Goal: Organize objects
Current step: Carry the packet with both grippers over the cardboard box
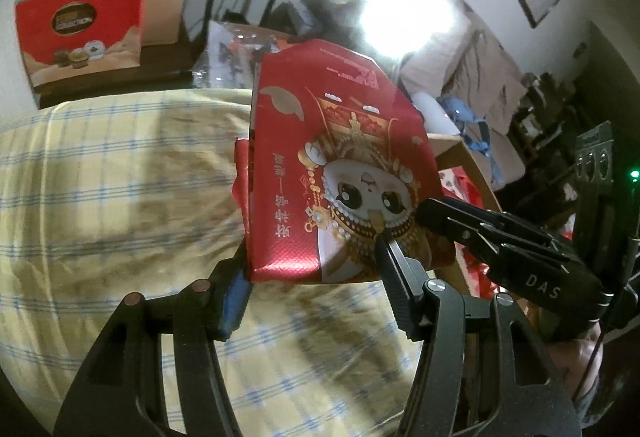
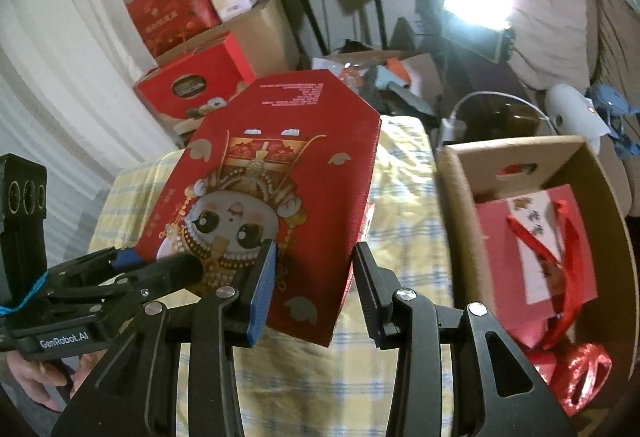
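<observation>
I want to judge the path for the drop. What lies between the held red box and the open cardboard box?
In the right wrist view, only a strip of checked yellow cloth lies between the red box and the cardboard box.

Both wrist cams angled steeply down, close over the yellow checked cloth [image 1: 120, 165]. Shared: red packet [image 1: 340, 173] dead centre, red boxes [image 2: 192, 85] at 11 o'clock, each other's gripper.

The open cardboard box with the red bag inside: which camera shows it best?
The right wrist view: the cardboard box sits open, red bag visible inside. The left wrist view shows only a corner of it behind the held red box.
</observation>
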The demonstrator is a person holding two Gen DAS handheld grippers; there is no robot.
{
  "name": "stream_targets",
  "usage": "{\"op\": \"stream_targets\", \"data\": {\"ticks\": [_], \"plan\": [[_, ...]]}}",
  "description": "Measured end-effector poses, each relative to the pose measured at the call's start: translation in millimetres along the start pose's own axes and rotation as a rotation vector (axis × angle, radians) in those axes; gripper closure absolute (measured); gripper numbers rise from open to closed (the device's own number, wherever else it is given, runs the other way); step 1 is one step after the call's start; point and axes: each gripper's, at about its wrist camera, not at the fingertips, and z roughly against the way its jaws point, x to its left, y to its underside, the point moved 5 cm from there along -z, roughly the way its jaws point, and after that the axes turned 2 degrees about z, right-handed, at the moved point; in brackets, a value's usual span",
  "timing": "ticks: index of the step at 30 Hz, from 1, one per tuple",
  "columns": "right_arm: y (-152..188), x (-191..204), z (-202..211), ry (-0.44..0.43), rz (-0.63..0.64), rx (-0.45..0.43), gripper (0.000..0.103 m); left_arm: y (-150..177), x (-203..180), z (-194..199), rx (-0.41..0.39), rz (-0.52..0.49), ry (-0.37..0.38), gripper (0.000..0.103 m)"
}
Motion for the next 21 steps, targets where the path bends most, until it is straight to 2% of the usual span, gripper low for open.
{"op": "stream_targets", "data": {"ticks": [21], "plan": [[34, -115, 50, 0.116, -0.134, -0.022, 0.063, 26, -119, -61, 0.097, -0.122, 0.092, 0.047]]}}
